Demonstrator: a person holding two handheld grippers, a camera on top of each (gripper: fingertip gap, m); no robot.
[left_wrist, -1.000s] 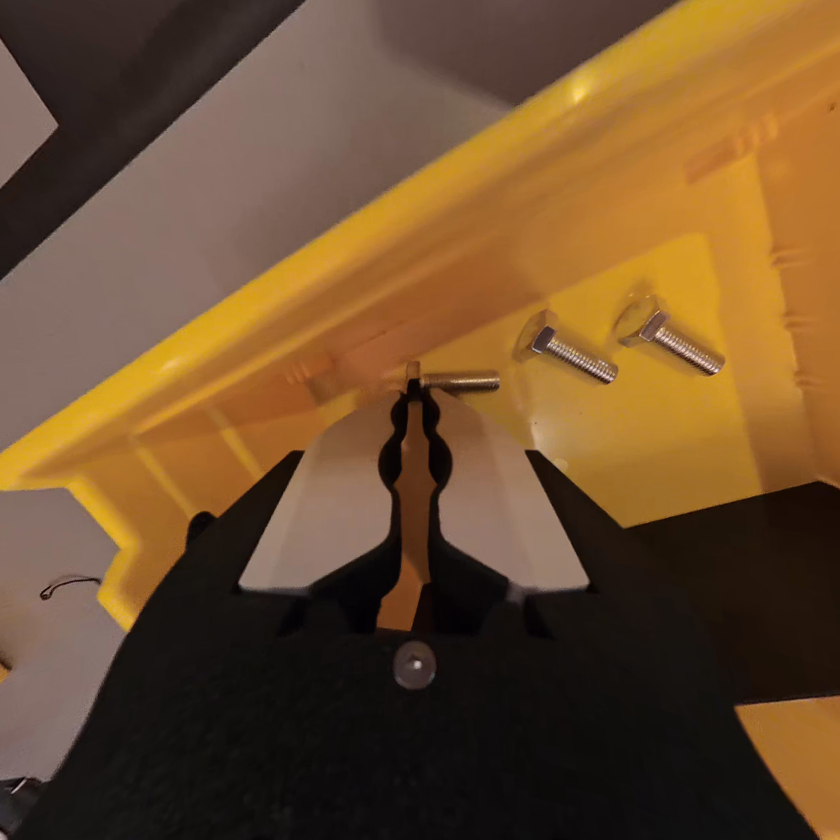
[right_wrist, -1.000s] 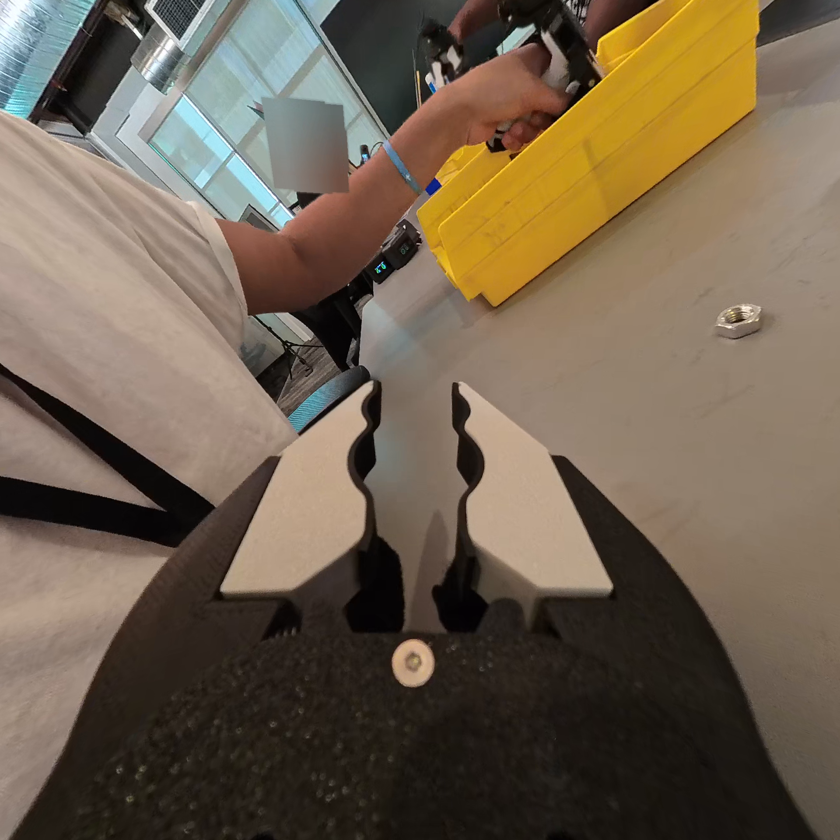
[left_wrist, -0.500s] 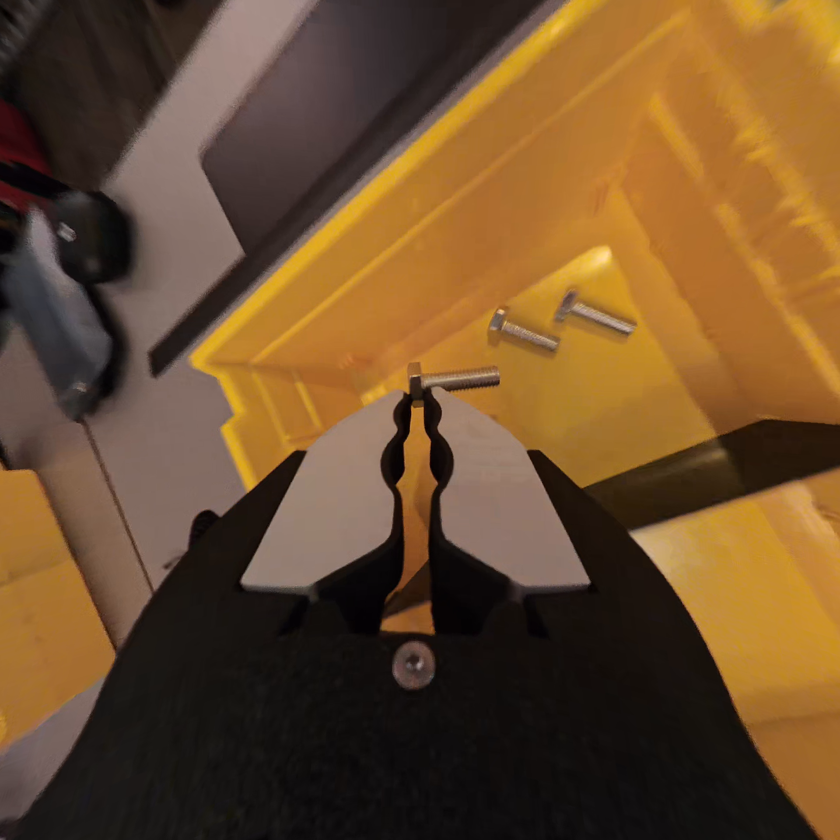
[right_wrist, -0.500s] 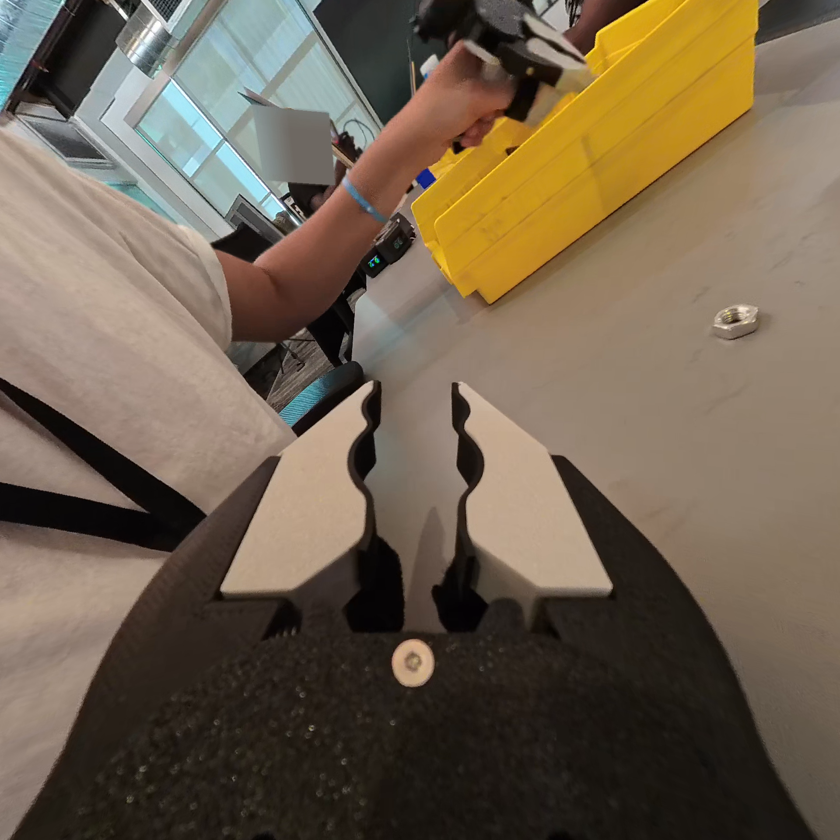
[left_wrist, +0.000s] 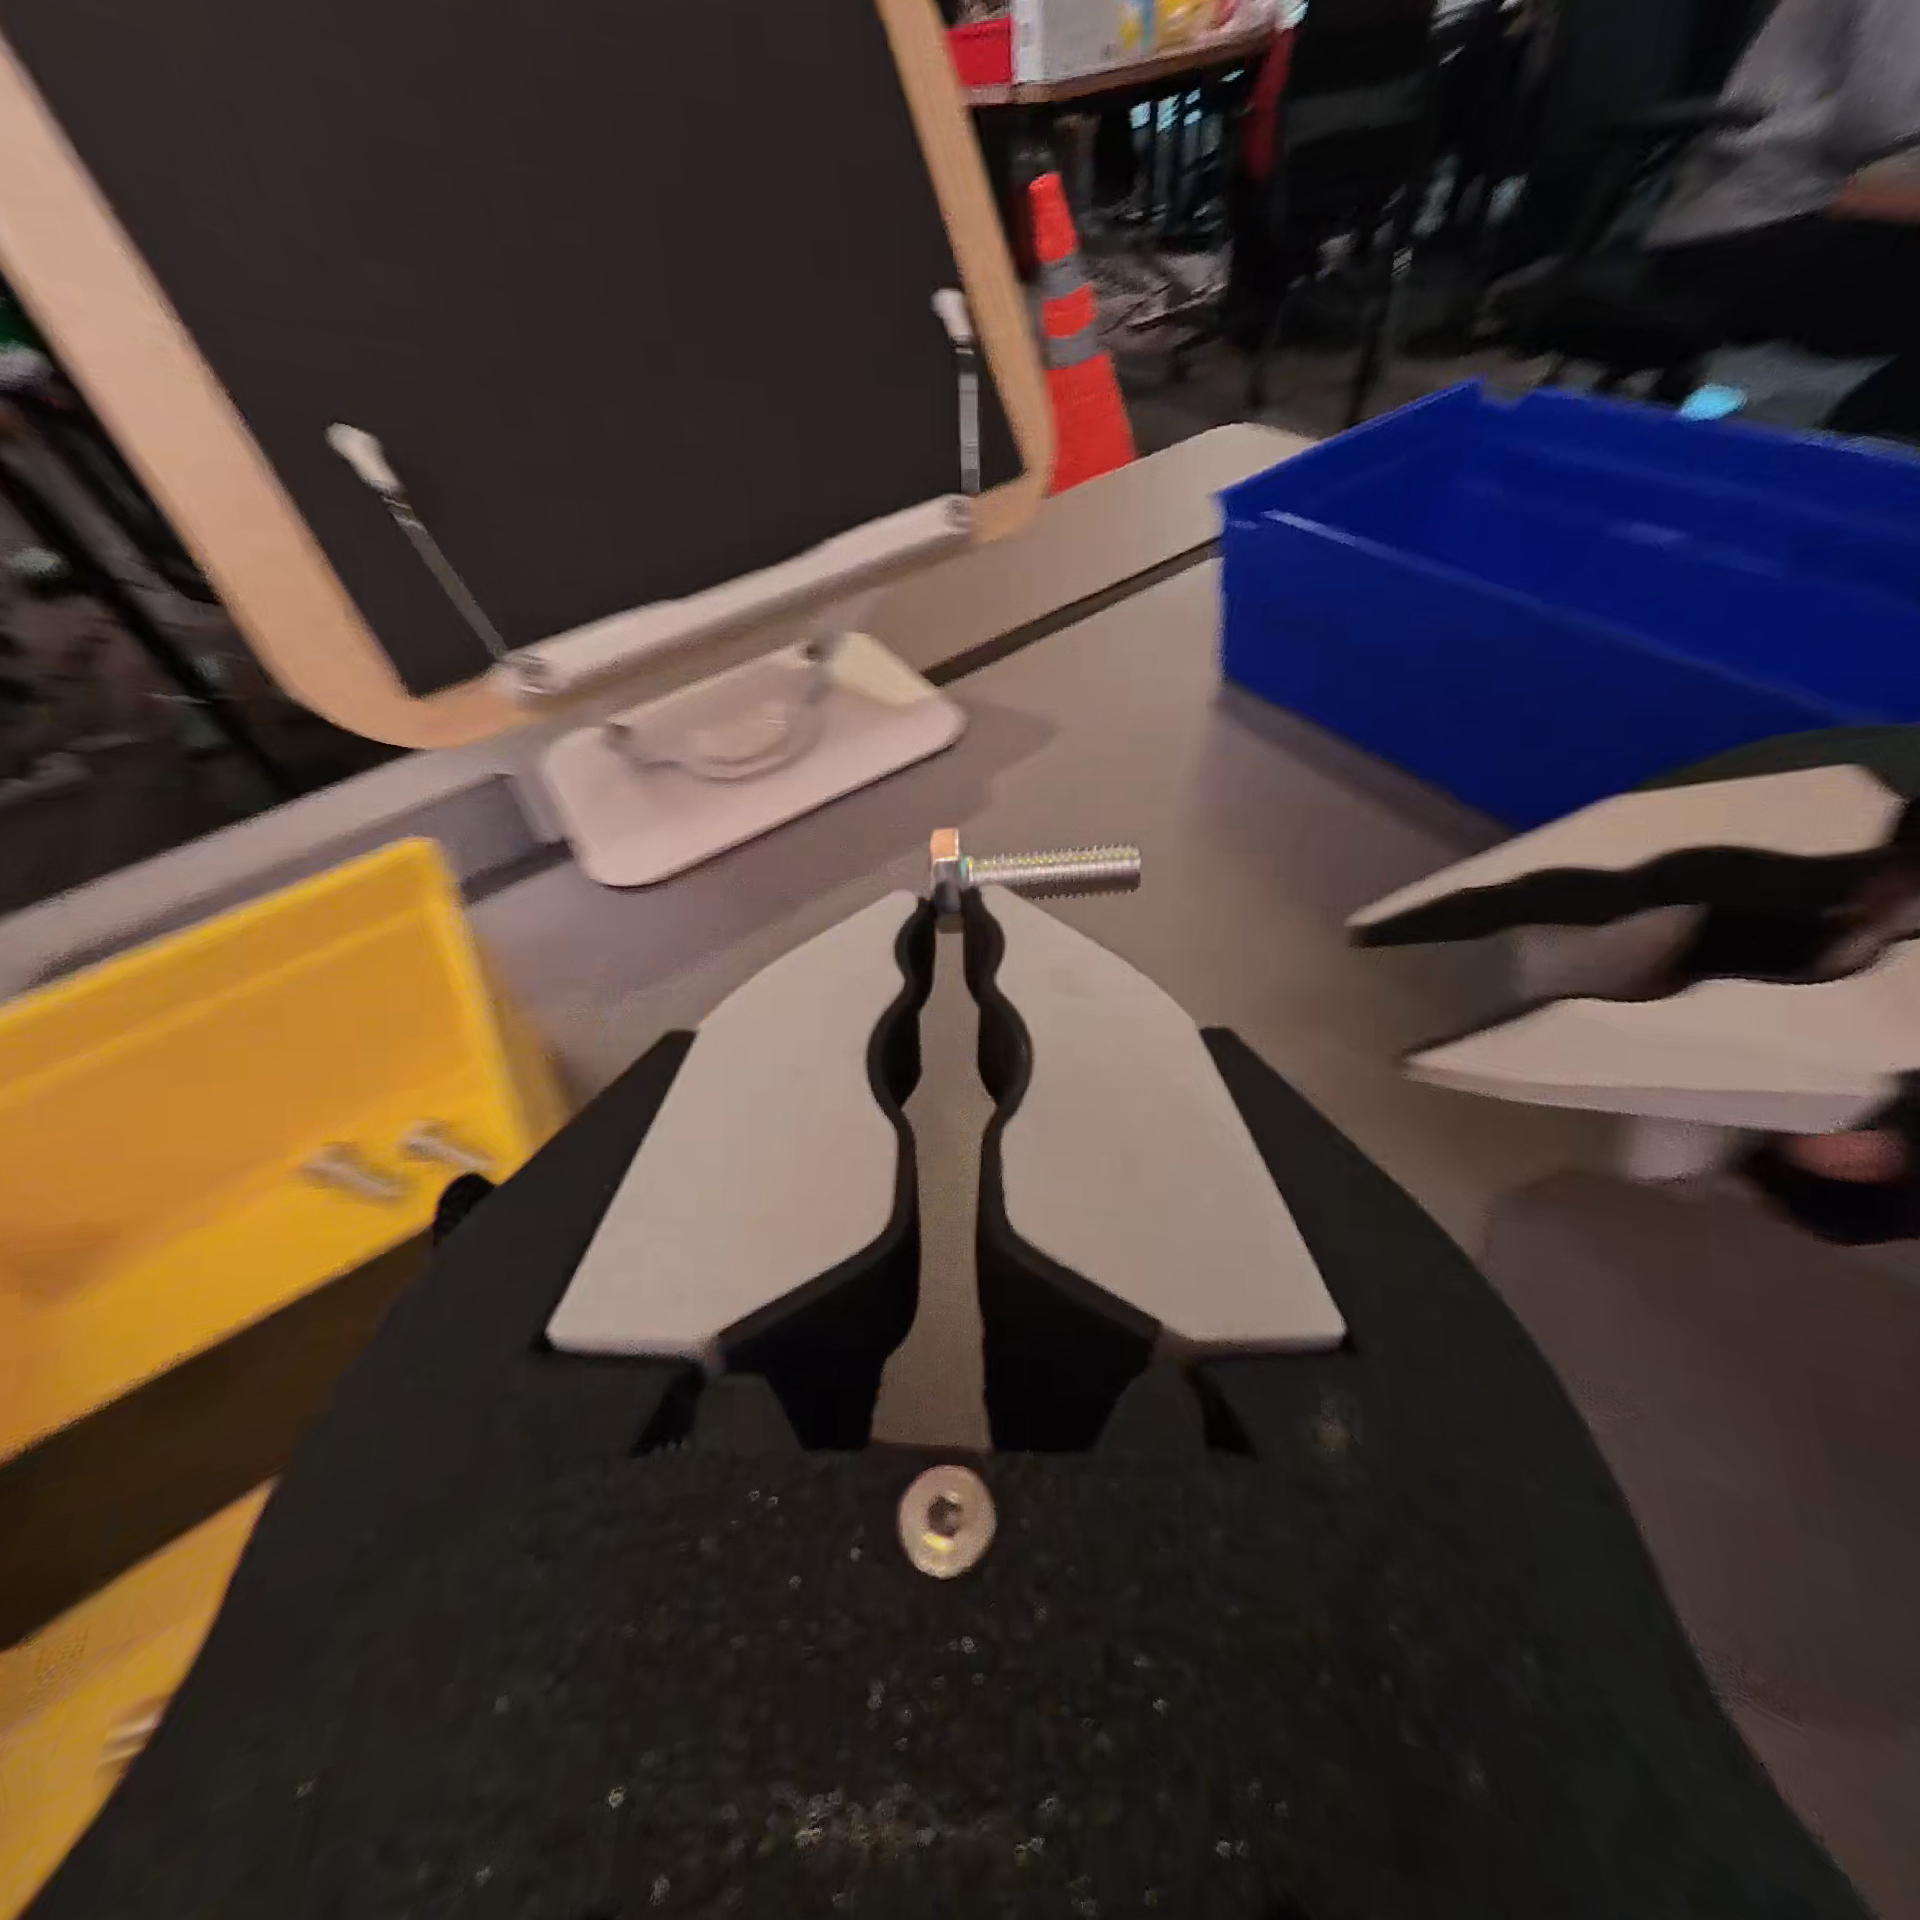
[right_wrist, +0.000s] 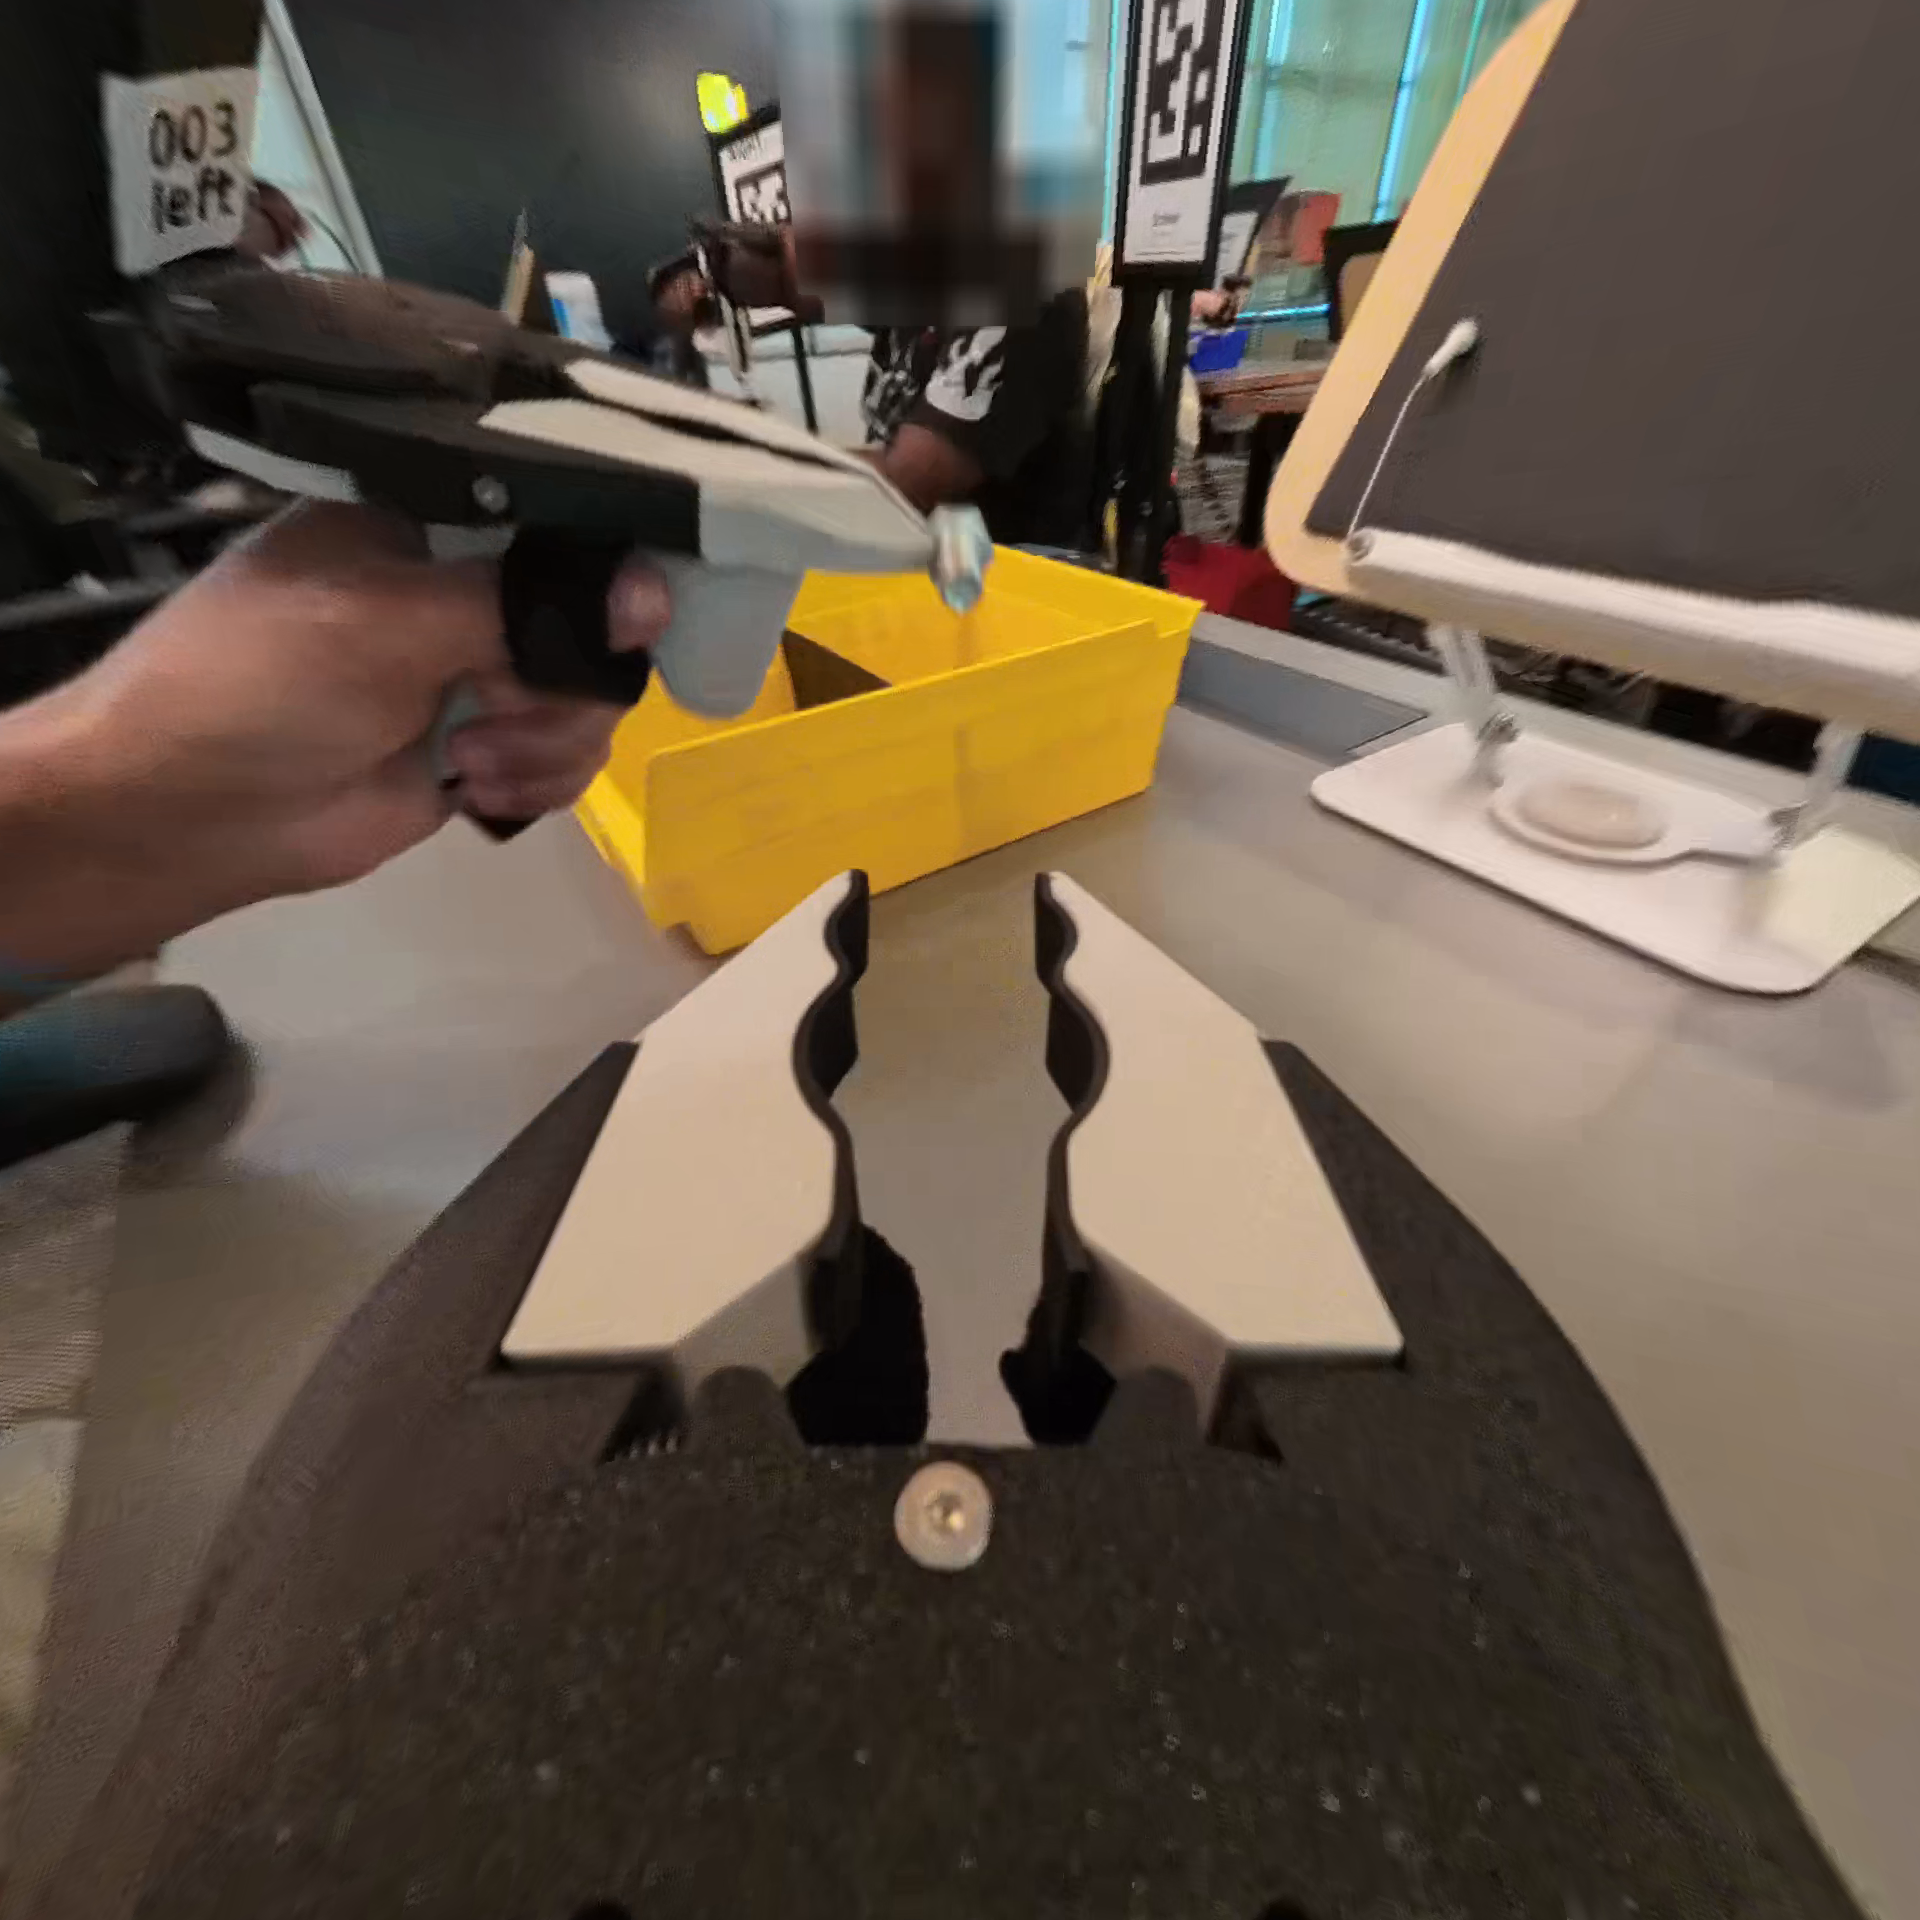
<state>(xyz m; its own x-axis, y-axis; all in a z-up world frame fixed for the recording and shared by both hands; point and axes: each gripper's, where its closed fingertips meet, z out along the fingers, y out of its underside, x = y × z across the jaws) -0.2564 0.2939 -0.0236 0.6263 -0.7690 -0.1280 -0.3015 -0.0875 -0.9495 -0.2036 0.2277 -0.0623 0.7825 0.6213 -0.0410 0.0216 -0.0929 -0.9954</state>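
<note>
The left claw (left_wrist: 948, 914), with the silver hex bolt (left_wrist: 1034, 871) pinched by its head, is now out of the yellow bin (left_wrist: 208, 1091) and over the grey table (left_wrist: 1195, 748), level with its shank pointing right. The two bolts (left_wrist: 390, 1162) left in the bin now lie behind to its left. The right claw (right_wrist: 948, 914) has swung from the person's shirt and the nut toward the bin, nearing the left.

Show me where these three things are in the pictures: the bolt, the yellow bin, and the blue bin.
bolt (left_wrist: 1049, 868), left wrist view, on its threaded shank.
yellow bin (right_wrist: 883, 790), right wrist view, on its near outer wall.
blue bin (left_wrist: 1507, 613), left wrist view, on its near side wall.
</note>
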